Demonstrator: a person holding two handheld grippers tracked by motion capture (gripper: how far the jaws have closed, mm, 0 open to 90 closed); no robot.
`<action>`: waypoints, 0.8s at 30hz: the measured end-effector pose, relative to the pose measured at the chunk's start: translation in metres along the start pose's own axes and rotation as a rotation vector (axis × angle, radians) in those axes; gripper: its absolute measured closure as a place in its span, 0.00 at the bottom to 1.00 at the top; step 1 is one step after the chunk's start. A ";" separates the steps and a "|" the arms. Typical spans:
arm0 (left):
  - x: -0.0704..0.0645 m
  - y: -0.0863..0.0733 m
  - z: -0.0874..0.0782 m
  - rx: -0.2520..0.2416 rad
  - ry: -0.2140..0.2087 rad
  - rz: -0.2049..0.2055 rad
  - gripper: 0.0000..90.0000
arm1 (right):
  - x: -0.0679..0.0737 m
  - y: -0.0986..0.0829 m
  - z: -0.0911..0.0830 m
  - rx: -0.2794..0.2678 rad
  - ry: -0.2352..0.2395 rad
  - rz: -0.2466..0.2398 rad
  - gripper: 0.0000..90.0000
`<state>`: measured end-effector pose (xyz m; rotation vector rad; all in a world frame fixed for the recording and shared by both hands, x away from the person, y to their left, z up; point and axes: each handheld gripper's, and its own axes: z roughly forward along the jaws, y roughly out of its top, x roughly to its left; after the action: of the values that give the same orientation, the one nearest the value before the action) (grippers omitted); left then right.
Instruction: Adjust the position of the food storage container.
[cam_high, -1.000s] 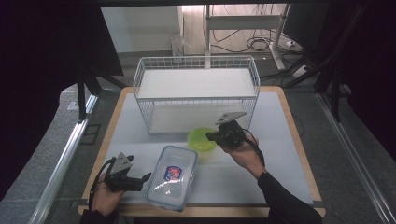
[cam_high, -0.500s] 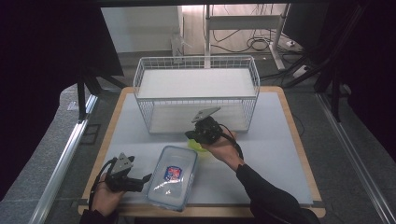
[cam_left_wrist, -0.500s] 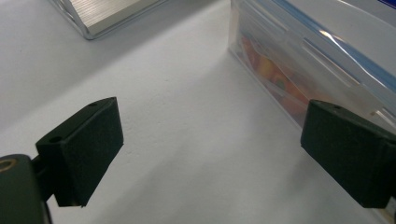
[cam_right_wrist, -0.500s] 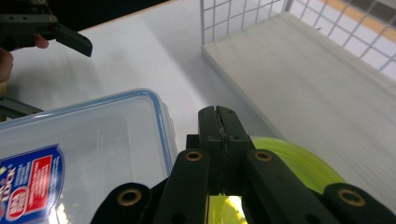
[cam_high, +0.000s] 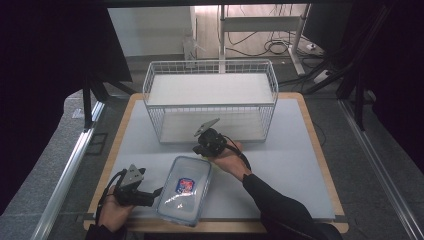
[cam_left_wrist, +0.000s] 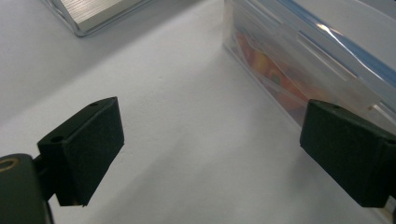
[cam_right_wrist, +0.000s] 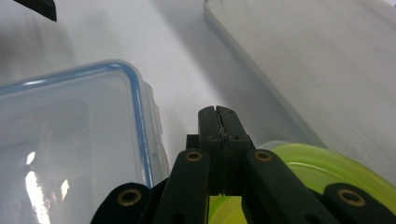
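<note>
A clear plastic container (cam_high: 184, 189) with a blue-rimmed lid and a red label lies at the table's front left. My left gripper (cam_high: 154, 195) rests on the mat just left of it, open, with one pad (cam_left_wrist: 350, 154) close to the container's side wall (cam_left_wrist: 280, 70). My right gripper (cam_high: 206, 145) hovers over the container's far end, in front of the basket. Its jaws are shut on the rim of a yellow-green bowl (cam_right_wrist: 317, 163), with the container lid (cam_right_wrist: 70, 140) just beside it.
A white wire basket (cam_high: 210, 107) with a pale floor stands at the back centre of the white mat (cam_high: 290, 165). The mat sits on a wooden tabletop (cam_high: 320, 150). Dark frame posts and cables lie beyond the table.
My right gripper has carried the yellow-green bowl leftward, from the right part of the mat to the container's far end. The left gripper and container have stayed put.
</note>
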<state>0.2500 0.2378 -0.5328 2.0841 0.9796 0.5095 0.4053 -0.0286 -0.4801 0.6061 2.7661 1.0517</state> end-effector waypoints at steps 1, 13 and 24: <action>0.000 0.000 0.000 0.000 0.000 0.000 0.07 | 0.000 0.000 0.000 0.000 0.000 0.000 1.00; 0.000 0.000 0.001 0.003 -0.004 -0.001 0.07 | -0.009 -0.016 -0.016 0.011 -0.017 0.025 1.00; -0.001 0.000 0.003 0.024 -0.007 0.019 0.07 | -0.022 -0.041 -0.033 0.007 -0.047 0.078 1.00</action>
<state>0.2506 0.2355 -0.5347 2.1173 0.9675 0.5016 0.4040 -0.0857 -0.4829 0.7348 2.7272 1.0297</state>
